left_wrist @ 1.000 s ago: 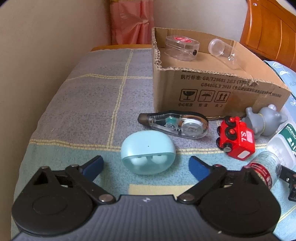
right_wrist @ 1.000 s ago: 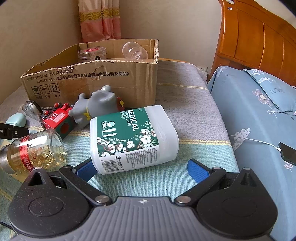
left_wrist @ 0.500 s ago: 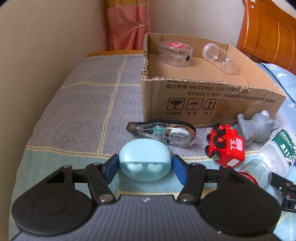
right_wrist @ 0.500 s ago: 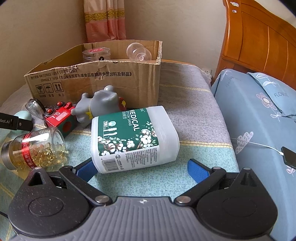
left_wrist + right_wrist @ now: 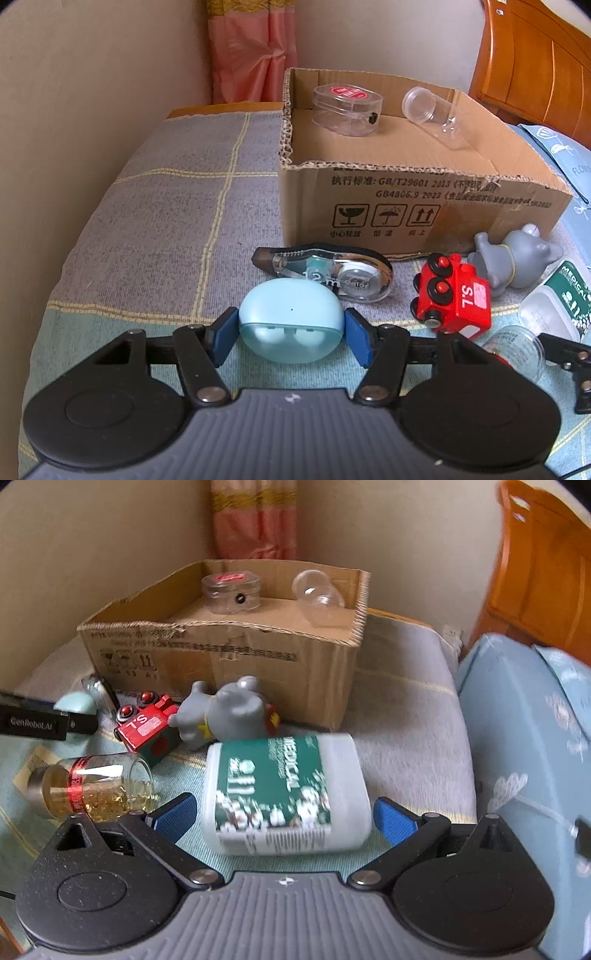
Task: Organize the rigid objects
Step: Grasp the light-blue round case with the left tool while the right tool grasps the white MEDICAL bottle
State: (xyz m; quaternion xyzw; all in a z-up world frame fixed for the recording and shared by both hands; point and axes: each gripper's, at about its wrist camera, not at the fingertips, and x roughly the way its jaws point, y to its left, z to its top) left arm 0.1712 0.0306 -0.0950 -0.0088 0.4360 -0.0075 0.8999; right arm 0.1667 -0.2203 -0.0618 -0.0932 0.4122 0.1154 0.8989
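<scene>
My left gripper is clamped on the earbud case in front of the cardboard box: light, smooth, slippery, so grip mid-sides. Right gripper wide around the swab tub.

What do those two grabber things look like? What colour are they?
Both look alike. The left tool has two blue fingertip pads on black linkage arms with silver rivets, two round black discs, and a ribbed grey body. The right tool has the same blue pads. Seen from the right camera, the left one's black side reads "GenRobot.AI".
</scene>
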